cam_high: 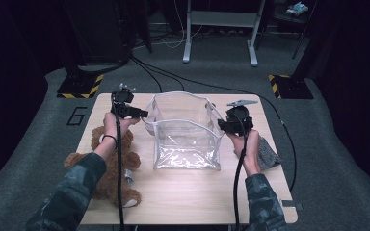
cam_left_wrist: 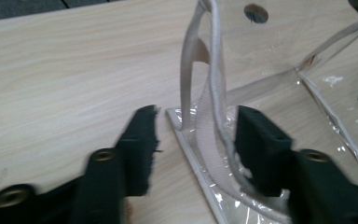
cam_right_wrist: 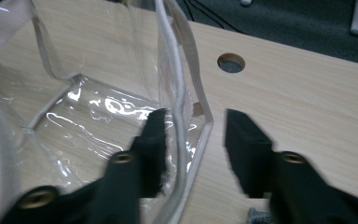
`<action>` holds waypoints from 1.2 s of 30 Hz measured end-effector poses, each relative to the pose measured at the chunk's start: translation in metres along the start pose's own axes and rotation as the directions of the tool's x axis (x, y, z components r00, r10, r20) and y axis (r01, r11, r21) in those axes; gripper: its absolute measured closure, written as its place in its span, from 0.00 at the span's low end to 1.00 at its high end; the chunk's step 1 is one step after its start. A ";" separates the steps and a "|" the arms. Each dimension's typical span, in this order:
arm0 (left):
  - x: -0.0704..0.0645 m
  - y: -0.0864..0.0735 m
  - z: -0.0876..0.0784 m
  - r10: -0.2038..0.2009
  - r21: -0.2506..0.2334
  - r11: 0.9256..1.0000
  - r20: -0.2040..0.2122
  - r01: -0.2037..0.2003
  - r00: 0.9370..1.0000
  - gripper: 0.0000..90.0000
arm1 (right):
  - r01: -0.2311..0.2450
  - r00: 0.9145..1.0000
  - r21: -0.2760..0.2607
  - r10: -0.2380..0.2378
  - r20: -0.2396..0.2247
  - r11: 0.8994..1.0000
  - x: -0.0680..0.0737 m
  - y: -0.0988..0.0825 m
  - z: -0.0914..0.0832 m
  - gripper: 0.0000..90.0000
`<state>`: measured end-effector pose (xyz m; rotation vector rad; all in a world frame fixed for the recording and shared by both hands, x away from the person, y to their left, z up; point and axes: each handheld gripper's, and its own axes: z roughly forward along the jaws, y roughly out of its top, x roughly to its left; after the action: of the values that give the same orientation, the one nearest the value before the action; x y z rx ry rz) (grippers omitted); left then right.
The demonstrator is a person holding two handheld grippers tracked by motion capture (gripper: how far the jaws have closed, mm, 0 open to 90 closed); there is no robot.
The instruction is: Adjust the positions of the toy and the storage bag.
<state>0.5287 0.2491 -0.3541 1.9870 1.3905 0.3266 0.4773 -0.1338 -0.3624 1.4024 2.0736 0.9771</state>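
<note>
Grey carpet lies all around a wooden bench (cam_high: pixel 183 192). From the high view, a clear plastic bag (cam_high: pixel 188 139) stands open in the middle of it. The left tongs (cam_high: pixel 142 114) are at the bag's left rim and the right tongs (cam_high: pixel 221 125) at its right rim. A brown teddy bear (cam_high: pixel 108 166) lies near the left arm, and a grey cloth (cam_high: pixel 269 154) by the right hand.

Left gripper view: the tongs (cam_left_wrist: pixel 196 140) are apart, with the bag's white edge (cam_left_wrist: pixel 214 107) between them, not squeezed.

Right gripper view: the tongs (cam_right_wrist: pixel 193 140) are apart around the bag's edge (cam_right_wrist: pixel 179 93), not pinching it.
</note>
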 end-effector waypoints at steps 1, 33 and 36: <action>0.004 -0.002 -0.007 -0.009 -0.015 1.000 0.006 0.009 1.000 0.40 | -0.010 1.000 -0.026 0.010 -0.001 1.000 -0.002 -0.002 -0.007 0.44; 0.050 -0.112 -0.066 -0.116 -0.074 0.991 -0.040 0.113 0.992 0.00 | -0.074 0.996 0.004 0.074 -0.044 0.997 0.003 -0.187 -0.008 0.00; 0.054 -0.119 -0.066 -0.117 -0.065 0.991 -0.027 0.115 0.993 0.00 | -0.051 0.998 0.021 0.052 -0.036 0.998 0.005 -0.197 0.000 0.00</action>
<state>0.4262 0.3474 -0.3925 1.8485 1.4904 0.3454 0.3562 -0.1753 -0.5125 1.4655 2.0881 1.0124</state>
